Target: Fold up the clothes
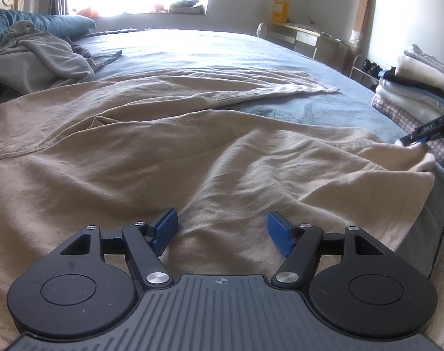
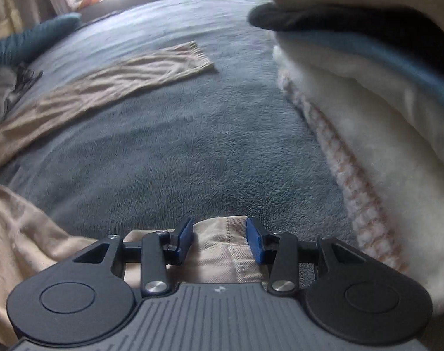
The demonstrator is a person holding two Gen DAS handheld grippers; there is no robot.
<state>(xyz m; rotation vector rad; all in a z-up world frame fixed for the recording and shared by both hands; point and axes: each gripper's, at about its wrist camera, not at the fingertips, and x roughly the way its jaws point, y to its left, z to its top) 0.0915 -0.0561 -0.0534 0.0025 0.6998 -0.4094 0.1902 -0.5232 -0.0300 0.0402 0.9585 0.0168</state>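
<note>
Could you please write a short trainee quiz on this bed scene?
1. True or false: the left claw grips cloth.
2. What lies between the right claw's pads: A) hem of the beige trousers, B) the teal pillow, C) nothing?
3. What stands to the right, beside the right claw?

Key: 1 false, its pads stand apart above the trousers. 2 A. 3 the stack of folded clothes.

Black tongs (image 1: 222, 228), blue ribbed pads (image 1: 166, 228), silver screws (image 1: 157, 278).
</note>
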